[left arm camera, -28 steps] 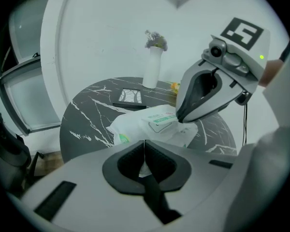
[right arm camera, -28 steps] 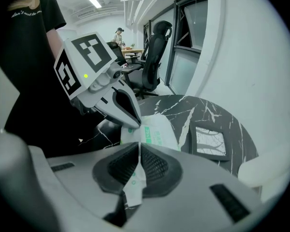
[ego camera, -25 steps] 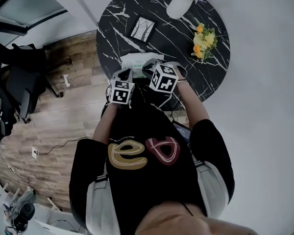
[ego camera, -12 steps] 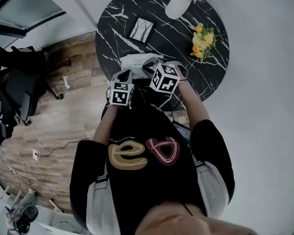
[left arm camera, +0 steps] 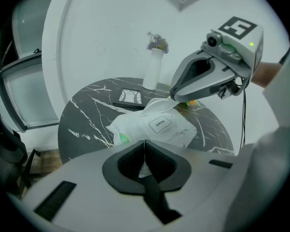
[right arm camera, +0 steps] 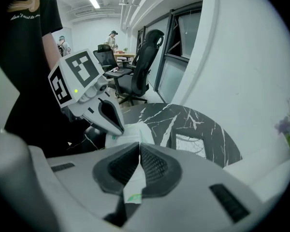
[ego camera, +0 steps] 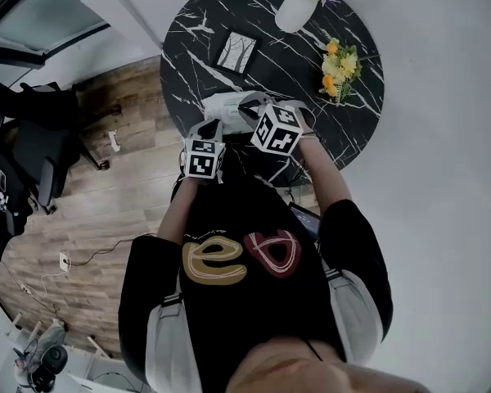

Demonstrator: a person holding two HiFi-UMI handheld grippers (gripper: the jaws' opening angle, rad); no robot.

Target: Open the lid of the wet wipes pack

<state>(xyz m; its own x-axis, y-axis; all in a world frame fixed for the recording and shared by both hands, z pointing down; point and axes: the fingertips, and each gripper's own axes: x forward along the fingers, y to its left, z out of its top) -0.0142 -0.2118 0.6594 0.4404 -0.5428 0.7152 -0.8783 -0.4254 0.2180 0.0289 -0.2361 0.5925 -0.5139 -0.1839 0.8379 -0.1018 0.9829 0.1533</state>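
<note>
Left hand-held gripper (left arm camera: 144, 148) clamped; right hand-held gripper (right arm camera: 139, 152) clamped.

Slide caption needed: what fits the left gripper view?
Left hand-held gripper clamps one edge of the wet wipes pack on the marble table; right hand-held gripper pinches the far side.

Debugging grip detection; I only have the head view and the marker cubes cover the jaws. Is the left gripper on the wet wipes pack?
Observer: Yes. In the left gripper view the left gripper is shut on the near edge of the wet wipes pack.
Operator: And the right?
Observer: The right gripper is shut on a thin white edge at the pack's far end.
Operator: Lid open?
Observer: No, the flap marked OPEN lies flat on top.
</note>
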